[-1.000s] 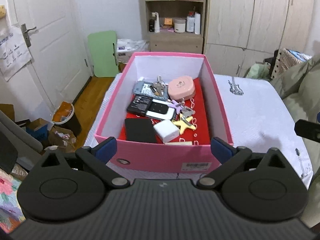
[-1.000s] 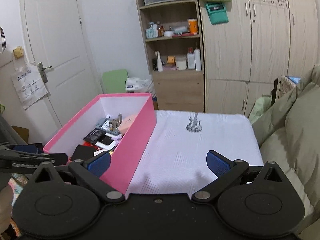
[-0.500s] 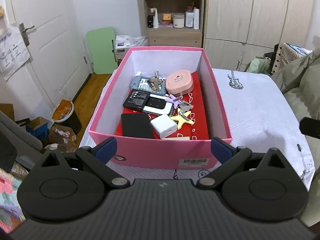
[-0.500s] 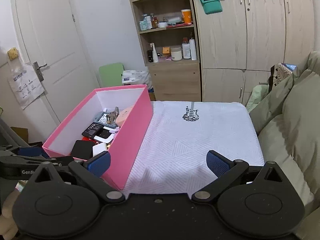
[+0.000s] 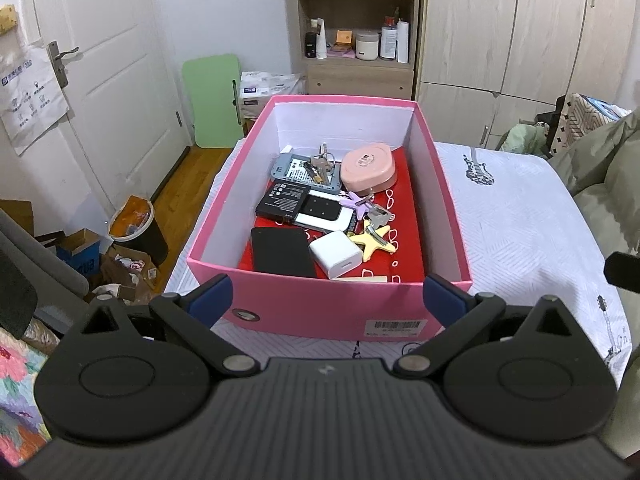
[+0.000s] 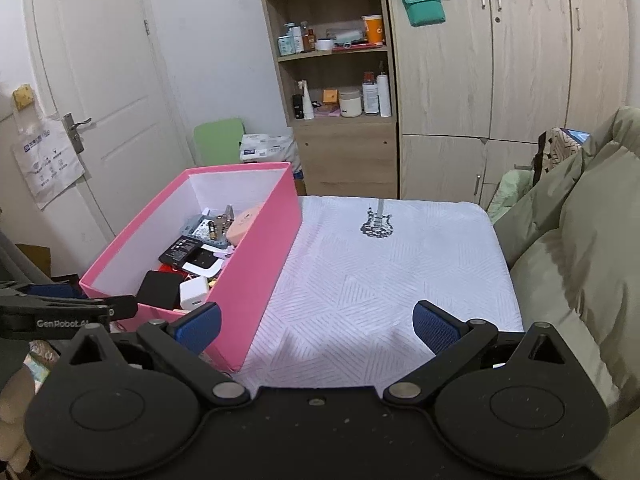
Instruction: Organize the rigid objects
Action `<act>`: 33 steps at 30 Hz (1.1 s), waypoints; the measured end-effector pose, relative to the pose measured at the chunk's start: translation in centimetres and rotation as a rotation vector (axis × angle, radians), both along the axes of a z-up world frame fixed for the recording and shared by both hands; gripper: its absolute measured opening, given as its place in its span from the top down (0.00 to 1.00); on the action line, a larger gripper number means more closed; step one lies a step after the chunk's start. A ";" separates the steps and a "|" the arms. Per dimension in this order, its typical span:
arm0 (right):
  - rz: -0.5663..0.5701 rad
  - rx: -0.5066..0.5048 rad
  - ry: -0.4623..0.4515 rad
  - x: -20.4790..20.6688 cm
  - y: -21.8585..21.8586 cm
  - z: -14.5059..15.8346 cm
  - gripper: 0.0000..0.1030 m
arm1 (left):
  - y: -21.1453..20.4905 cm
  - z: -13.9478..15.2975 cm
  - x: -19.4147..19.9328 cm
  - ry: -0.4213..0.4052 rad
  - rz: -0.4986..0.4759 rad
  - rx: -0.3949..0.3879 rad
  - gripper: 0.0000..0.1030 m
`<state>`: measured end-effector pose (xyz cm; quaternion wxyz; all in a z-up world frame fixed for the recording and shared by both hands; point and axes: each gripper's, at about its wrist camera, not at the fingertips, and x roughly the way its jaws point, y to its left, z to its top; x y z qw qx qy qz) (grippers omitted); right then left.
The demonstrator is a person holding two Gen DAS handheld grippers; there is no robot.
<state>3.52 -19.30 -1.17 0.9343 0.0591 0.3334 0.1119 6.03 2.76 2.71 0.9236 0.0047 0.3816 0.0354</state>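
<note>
Grippers first: your left gripper (image 5: 326, 294) is spread wide, nothing between the blue pads (image 5: 210, 294), hovering just short of the near wall of the pink box (image 5: 320, 304). Your right gripper (image 6: 316, 326) is also wide and empty, over the white bedsheet (image 6: 380, 272) to the right of the box; its left pad (image 6: 200, 324) overlaps the box's near right corner in view, contact can't be told. Your left gripper also shows at the right wrist view's left edge, just beside the box's near left corner.

Pink box sits on the bedsheet, open top, white inside walls, red liner (image 5: 404, 216) on the floor. All task items are inside the box:
- black phone (image 5: 282, 251) flat at the near left of the box floor
- white charger cube (image 5: 340, 254) just right of the phone, touching it or nearly
- yellow starfish piece (image 5: 378, 238) right of the charger
- black battery (image 5: 285, 202) mid box, behind the phone
- white-edged black card device (image 5: 326, 216) beside the battery, partly under it
- purple clip (image 5: 356, 202) and a metal keyring bit just past the starfish
- grey-blue phone case (image 5: 298, 170) toward the far wall, keys (image 5: 320, 164) lying on it
- pink oval case (image 5: 368, 168) far right of the box, resting on the liner

Guitar print (image 6: 378, 222) on the sheet lies well right of the box. Barcode label (image 5: 396, 325) on the box's near outside wall.
</note>
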 end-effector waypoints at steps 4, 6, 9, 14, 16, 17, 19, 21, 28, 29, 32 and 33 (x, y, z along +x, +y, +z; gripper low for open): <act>-0.007 -0.001 0.000 0.0 -0.2 -0.2 0.00 | -0.2 0.0 0.0 0.003 -0.005 0.003 0.00; -0.006 -0.005 0.000 0.0 -0.1 -0.3 0.00 | -0.2 -0.1 0.0 0.003 -0.005 0.004 0.00; -0.004 -0.009 -0.001 0.0 -0.1 -0.4 0.00 | -0.3 -0.1 0.0 0.005 -0.008 0.007 0.00; -0.003 -0.018 -0.003 -0.1 0.0 -0.5 0.00 | -0.4 -0.2 0.0 0.007 -0.014 0.012 0.00; -0.004 -0.019 -0.002 -0.1 0.1 -0.6 0.00 | -0.5 -0.3 0.0 0.003 -0.019 0.016 0.00; -0.004 -0.019 -0.003 -0.1 0.1 -0.6 0.00 | -0.5 -0.3 -0.1 0.001 -0.022 0.020 0.00; -0.003 -0.019 -0.002 -0.1 0.1 -0.6 0.00 | -0.6 -0.2 -0.2 -0.005 -0.027 0.023 0.00; -0.004 -0.016 -0.002 -0.1 0.1 -0.6 0.00 | -0.7 -0.3 -0.3 -0.005 -0.032 0.022 0.00; -0.002 -0.018 0.000 -0.1 0.3 -0.9 0.00 | -0.5 -0.3 -0.2 0.004 -0.038 0.017 0.00; -0.002 -0.019 0.000 -0.1 0.4 -0.9 0.00 | -0.5 -0.3 -0.3 -0.002 -0.040 0.022 0.00; -0.007 -0.032 0.003 -0.1 0.6 -0.8 0.00 | -0.6 -0.4 -0.6 -0.020 -0.042 0.049 0.00; -0.011 -0.037 0.000 -0.1 0.6 -0.8 0.00 | -0.7 -0.5 -0.6 -0.021 -0.040 0.059 0.00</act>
